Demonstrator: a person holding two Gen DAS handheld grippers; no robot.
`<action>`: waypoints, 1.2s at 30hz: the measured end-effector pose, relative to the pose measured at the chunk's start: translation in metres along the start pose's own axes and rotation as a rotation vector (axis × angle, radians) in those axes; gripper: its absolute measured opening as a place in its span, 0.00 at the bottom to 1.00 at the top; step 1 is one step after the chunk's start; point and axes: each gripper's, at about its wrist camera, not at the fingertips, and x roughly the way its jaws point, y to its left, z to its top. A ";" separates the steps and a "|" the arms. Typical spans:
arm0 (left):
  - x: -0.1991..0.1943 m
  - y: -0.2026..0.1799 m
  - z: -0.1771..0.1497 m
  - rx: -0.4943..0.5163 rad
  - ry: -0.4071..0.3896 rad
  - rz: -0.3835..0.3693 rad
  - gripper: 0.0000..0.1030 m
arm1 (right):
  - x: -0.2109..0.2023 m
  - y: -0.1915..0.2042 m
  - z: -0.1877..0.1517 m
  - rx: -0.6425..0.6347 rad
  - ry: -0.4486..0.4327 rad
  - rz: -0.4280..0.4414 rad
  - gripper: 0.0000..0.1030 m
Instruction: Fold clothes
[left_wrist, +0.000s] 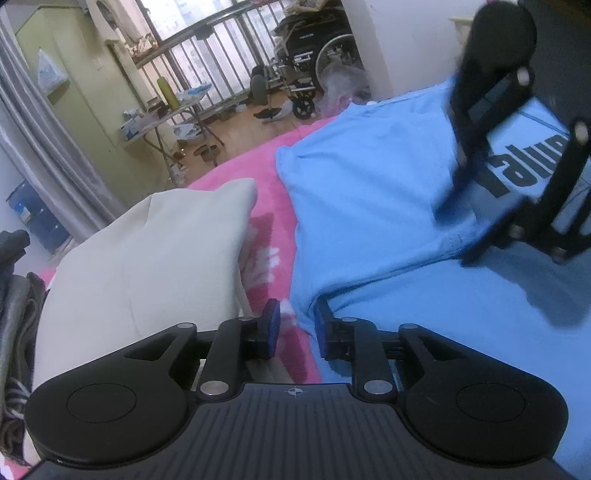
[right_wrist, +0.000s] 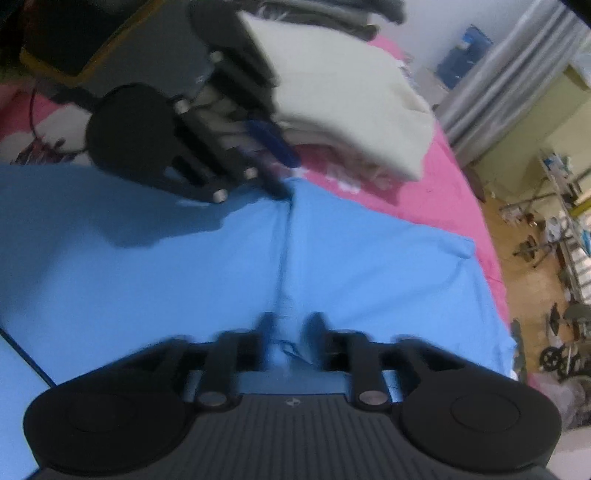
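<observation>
Pink bed (left_wrist: 236, 173), blue shirt (left_wrist: 369, 192) spread across it, both tongs low at its edges.
Left tongs (left_wrist: 295, 328) part-open at the hem, lower centre; whether cloth is pinched, can't tell. Right tongs (right_wrist: 290, 332) part-open astride a raised crease, lower centre, blurred. Risk: single-layer grab, fold skews. Further off, cream pillow (left_wrist: 147, 258) just beside the shirt could snag.

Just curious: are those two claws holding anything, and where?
Neither is. Both the left gripper and right gripper are open at the blue shirt, at its edge and a seam.
</observation>
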 end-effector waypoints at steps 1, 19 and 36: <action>-0.002 0.001 0.001 -0.002 0.008 -0.009 0.24 | -0.008 -0.006 -0.001 0.040 -0.009 0.005 0.46; -0.090 0.028 -0.038 -0.215 0.257 -0.252 0.44 | -0.180 0.041 -0.216 1.327 -0.035 -0.038 0.46; -0.101 0.046 -0.138 -0.704 0.515 -0.490 0.34 | -0.177 0.161 -0.398 2.060 -0.303 0.054 0.46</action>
